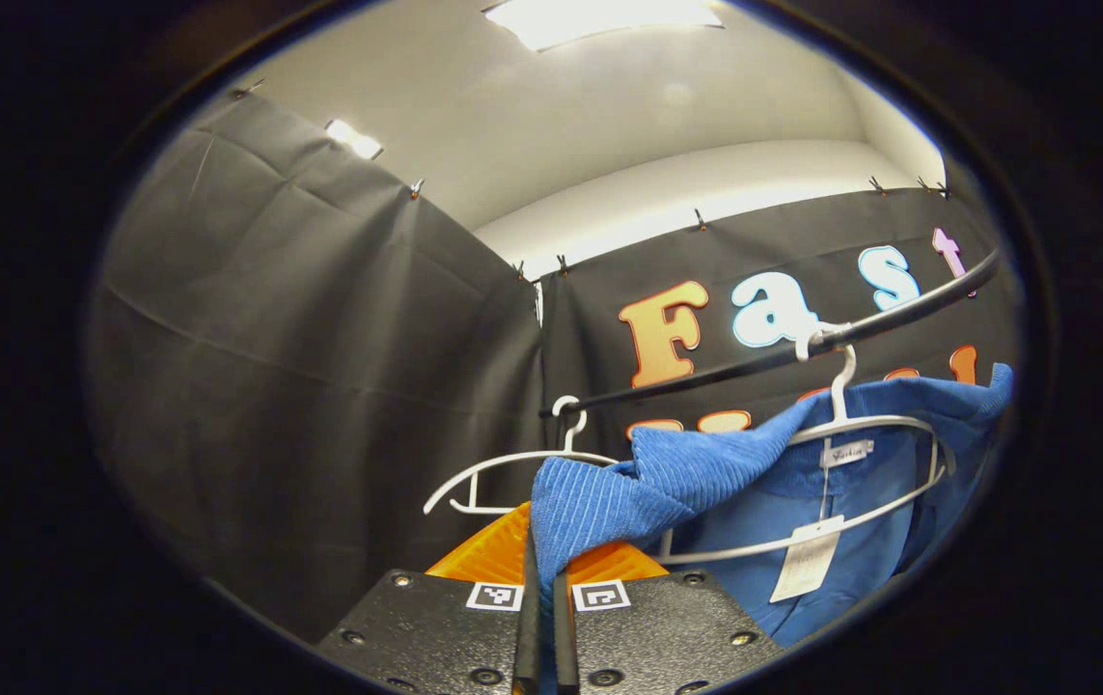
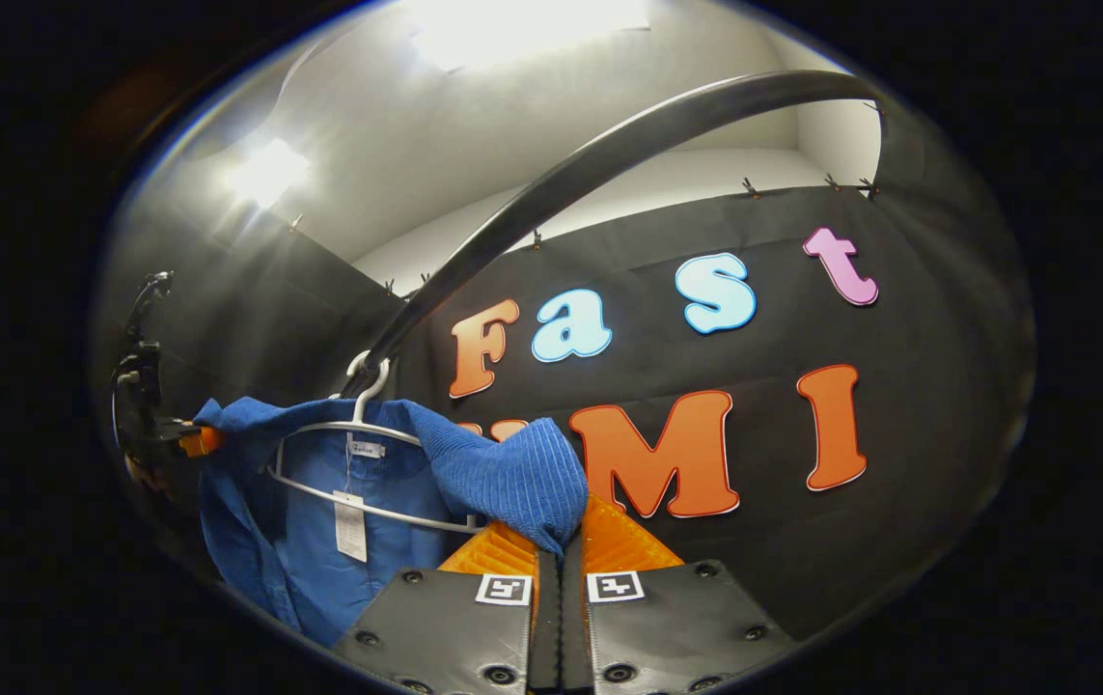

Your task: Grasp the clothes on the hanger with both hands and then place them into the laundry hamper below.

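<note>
Now blue garment (image 1: 705, 473) pinched btwn both grippers' jaws, L (image 1: 541, 569) & R (image 2: 561, 541).

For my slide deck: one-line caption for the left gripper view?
Left gripper shut on blue garment, still draped over its white hanger on the rail.

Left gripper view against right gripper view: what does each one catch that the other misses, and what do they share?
Left gripper view alone: a second, bare white hanger on the rail, left of the garment.

Right gripper view alone: the other tongs, farther off, at the garment's far shoulder.

Shared: the blue garment on its white hanger, hooked on the dark rail, a paper tag dangling inside. In each view, that view's own tongs, left and right, are shut on a ribbed blue shoulder.
</note>
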Tool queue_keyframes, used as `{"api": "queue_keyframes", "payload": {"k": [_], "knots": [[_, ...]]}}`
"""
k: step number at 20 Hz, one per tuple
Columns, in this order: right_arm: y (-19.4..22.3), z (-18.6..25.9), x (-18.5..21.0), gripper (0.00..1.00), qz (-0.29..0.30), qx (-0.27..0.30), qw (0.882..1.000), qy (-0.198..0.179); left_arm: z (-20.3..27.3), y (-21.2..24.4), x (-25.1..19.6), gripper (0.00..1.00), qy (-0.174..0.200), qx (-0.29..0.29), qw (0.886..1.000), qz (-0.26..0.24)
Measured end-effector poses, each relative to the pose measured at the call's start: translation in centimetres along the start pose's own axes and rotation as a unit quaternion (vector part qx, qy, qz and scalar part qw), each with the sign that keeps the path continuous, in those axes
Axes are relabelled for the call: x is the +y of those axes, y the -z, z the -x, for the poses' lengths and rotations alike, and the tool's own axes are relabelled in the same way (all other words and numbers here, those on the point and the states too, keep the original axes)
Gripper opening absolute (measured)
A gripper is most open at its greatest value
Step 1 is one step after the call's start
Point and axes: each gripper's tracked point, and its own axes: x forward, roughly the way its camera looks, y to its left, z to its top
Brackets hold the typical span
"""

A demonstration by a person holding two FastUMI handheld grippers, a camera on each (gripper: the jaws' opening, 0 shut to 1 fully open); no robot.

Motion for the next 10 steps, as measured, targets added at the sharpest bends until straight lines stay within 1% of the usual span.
{"api": "queue_keyframes", "payload": {"k": [1, 2, 3, 4, 5, 6, 7, 8, 10], "knots": [[-0.2, -0.3, -0.1, 0.07, -0.001, -0.003, 1.000, 0.002, -0.8, -1.0, 0.2, 0.06, 0.003, -0.007, 1.000, -0.011], [-0.2, -0.4, -0.1, 0.07, -0.003, -0.005, 1.000, 0.004, -1.4, -2.0, 0.4, 0.06, 0.007, -0.014, 1.000, -0.023], [-0.2, -0.4, -0.3, 0.07, -0.004, -0.007, 1.000, 0.005, -2.2, -3.0, 0.4, 0.03, 0.013, -0.022, 0.999, -0.035], [-0.1, -0.6, -0.3, 0.07, -0.004, -0.007, 1.000, 0.008, -2.9, -3.9, 0.4, 0.03, 0.021, -0.030, 0.998, -0.042], [-0.1, -0.6, -0.4, 0.07, -0.004, -0.007, 1.000, 0.010, -3.6, -4.8, 0.3, 0.04, 0.030, -0.038, 0.998, -0.043], [-0.2, -0.8, -0.4, 0.07, -0.005, -0.009, 1.000, 0.013, -4.4, -5.5, 0.1, 0.07, 0.042, -0.043, 0.997, -0.040], [-0.5, -0.9, -0.4, 0.07, -0.005, -0.013, 1.000, 0.017, -5.2, -6.1, -0.2, 0.06, 0.055, -0.046, 0.997, -0.039], [-0.7, -1.0, -0.5, 0.07, -0.005, -0.017, 1.000, 0.021, -6.0, -6.5, 0.0, 0.07, 0.067, -0.048, 0.996, -0.038], [-0.8, -0.9, -0.7, 0.07, -0.001, -0.020, 0.999, 0.027, -8.0, -6.6, -0.1, 0.06, 0.092, -0.049, 0.994, -0.033]]}}
